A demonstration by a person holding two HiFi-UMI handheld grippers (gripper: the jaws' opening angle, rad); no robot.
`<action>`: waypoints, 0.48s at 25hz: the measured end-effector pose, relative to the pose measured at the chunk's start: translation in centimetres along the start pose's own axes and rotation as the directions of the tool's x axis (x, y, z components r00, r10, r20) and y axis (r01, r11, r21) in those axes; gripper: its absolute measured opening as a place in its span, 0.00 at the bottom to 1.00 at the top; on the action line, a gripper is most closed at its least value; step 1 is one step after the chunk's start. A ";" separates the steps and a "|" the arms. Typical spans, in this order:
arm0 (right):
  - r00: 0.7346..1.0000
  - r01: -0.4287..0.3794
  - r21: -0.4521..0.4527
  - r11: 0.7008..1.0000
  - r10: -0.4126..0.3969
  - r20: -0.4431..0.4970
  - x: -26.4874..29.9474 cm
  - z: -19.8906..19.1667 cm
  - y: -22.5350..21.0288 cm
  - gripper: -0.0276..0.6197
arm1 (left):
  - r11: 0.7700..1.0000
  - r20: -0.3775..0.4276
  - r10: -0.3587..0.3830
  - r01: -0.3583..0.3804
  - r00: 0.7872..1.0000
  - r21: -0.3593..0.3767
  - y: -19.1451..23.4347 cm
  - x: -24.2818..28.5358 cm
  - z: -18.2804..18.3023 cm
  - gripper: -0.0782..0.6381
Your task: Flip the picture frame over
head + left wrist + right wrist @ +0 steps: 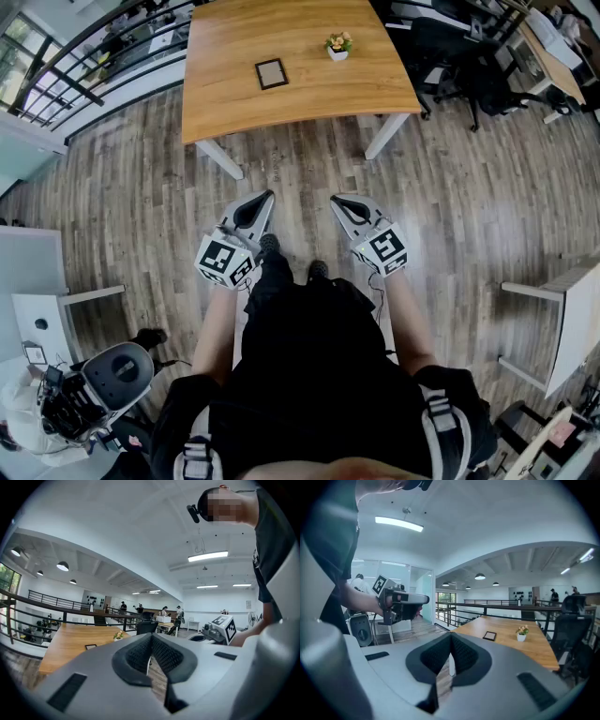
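Left gripper (265, 198): jaws closed tight, nothing between them. Held above the floor, short of the desk (216, 112).

Picture frame (272, 73): lies flat on the desk, well ahead of the left jaws and a little to their left. Small potted plant (337, 47) near it.

Right gripper (337, 201): jaws likewise shut, empty; frame ahead, to their right.

Handling, judged: light, stiff, probably glazed, so fragile and smooth. Best pinched at one thin edge, then tipped over.

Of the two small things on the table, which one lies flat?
The dark-rimmed rectangular picture frame lies flat, on the left in the head view; the small white flower pot stands upright to its right.
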State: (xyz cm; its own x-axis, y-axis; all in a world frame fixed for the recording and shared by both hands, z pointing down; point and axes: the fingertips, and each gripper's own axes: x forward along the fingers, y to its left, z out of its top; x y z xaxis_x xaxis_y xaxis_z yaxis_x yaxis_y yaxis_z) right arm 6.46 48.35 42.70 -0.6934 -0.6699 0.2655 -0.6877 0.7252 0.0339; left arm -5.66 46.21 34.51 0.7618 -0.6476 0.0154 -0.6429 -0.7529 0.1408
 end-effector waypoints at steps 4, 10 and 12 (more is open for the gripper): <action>1.000 0.004 0.012 1.000 -0.004 -0.002 0.4 -0.3 -0.7 0.05 | 1.000 -0.010 -0.013 0.014 1.000 0.013 0.3 1.1 -0.1 0.14; 1.000 0.008 0.007 1.000 -0.008 0.002 0.6 0.1 -1.7 0.05 | 1.000 0.007 0.007 -0.007 1.000 -0.023 1.1 1.6 0.0 0.14; 1.000 0.007 0.002 1.000 -0.007 0.010 0.7 0.6 -2.0 0.05 | 1.000 0.010 0.018 -0.017 1.000 -0.022 1.4 1.7 0.1 0.14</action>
State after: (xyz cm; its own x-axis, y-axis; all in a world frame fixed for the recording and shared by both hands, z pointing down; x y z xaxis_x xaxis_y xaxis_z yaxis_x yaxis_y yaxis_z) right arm 7.25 46.35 42.24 -0.6907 -0.6765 0.2555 -0.6929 0.7203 0.0338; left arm -5.28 44.07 34.64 0.7496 -0.6618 0.0083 -0.6540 -0.7388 0.1627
